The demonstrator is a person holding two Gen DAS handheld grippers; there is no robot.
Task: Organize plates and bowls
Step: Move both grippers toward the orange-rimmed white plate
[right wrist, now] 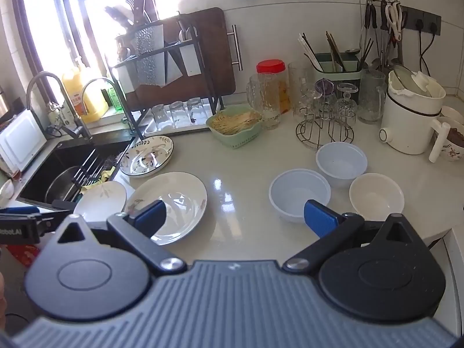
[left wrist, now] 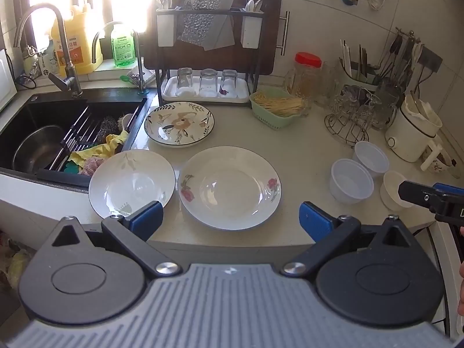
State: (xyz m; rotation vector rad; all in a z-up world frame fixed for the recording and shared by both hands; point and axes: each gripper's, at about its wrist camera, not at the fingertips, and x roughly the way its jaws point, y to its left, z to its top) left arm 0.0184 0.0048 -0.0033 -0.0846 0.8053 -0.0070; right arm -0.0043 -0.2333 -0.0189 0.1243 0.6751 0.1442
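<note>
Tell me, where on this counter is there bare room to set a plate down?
The widest bare patch of counter lies between the rose plate, the green basket and the pale blue bowls. A smaller strip runs along the near edge in front of them. By the back wall, the glasses, wire rack and kettle crowd together.

We are in a home kitchen: a black sink with a curved tap sits under a bright window, with detergent bottles on the sill. On the pale surface we see a drying rack with upturned glasses, a cutting board, plates and bowls. Along the tiled wall we find a red-lidded jar, a cutlery holder, hanging utensils and a white kettle.
</note>
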